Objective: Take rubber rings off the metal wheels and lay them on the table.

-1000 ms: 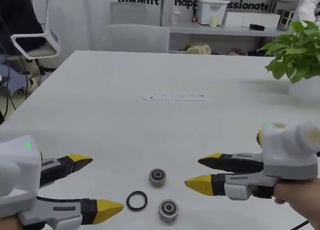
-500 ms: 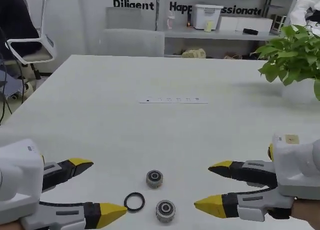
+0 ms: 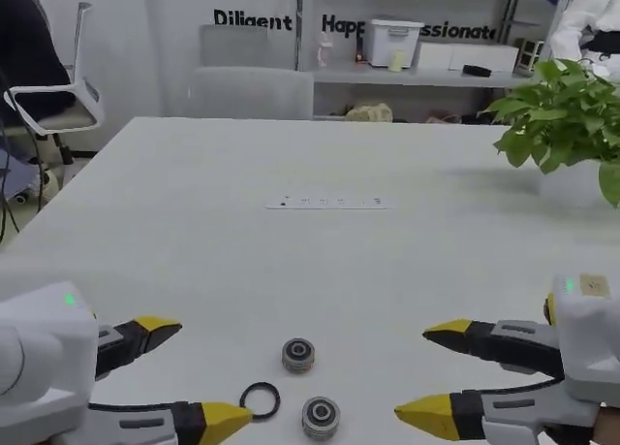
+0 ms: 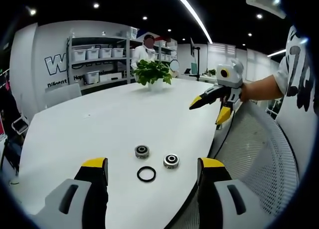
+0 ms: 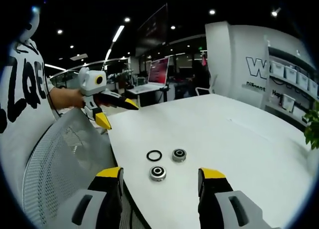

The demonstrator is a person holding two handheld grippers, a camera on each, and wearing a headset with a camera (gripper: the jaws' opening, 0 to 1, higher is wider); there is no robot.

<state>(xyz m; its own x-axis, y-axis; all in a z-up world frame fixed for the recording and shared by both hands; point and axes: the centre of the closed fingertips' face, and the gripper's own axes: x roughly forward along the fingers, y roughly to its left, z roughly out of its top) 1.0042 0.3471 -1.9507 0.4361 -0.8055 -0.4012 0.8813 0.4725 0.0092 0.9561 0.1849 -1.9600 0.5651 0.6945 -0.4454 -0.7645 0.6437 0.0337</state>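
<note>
Left gripper [image 3: 194, 372]: held low over the near left edge of the table; its two yellow-tipped jaws are spread wide with nothing between them, and the tips point in toward the parts
Right gripper [image 3: 417, 370]: held low at the near right, facing the left gripper; jaws likewise spread wide and empty, tips pointing inward
Space between the grippers: holds two metal wheels and one loose ring; neither gripper touches any of them
Rubber ring [image 3: 260, 400]: black, lying flat on the table, off any wheel; it sits just beside the near wheel on its left, close to the nearer jaw of the left gripper
Near wheel [image 3: 321, 416]: lying flat with the hub up, close to the table's front edge
Far wheel [image 3: 297, 355]: lying flat a little farther in, near the other wheel but apart from it
Rings on the wheels: too small to tell whether either wheel carries a rubber ring
Table [image 3: 310, 270]: white top; a thin strip of small markings [image 3: 325, 203] lies across its middle, well apart from the parts
Potted plant [image 3: 557, 125]: green leaves in a white pot, on the far right of the table
Left gripper view: the ring [image 4: 146, 174] lies nearest the jaws, the two wheels [image 4: 142, 150] [image 4: 171, 160] just beyond it
Right gripper view: one wheel [image 5: 157, 172] lies between the jaw tips, with the ring [image 5: 154, 155] and the other wheel [image 5: 179, 154] side by side past it
Mesh chair back [image 5: 60, 159]: grey, close against the table's near edge
</note>
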